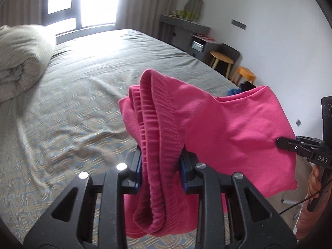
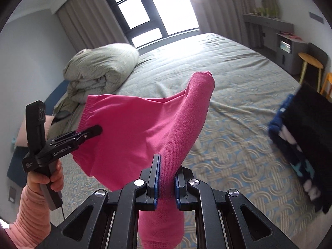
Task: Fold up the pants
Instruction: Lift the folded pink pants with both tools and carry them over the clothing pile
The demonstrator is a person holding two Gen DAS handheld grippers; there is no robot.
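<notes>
Both grippers clamp the pink pants, held up above the patterned bed. Left gripper pinches the thick ribbed waistband bunched between its blue pads; right gripper pinches a narrower fold at the right end, cloth stretched between them.

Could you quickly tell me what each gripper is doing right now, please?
Left gripper: shut on the pink pants, at the ribbed waistband.
Right gripper: shut on the pink pants.
</notes>
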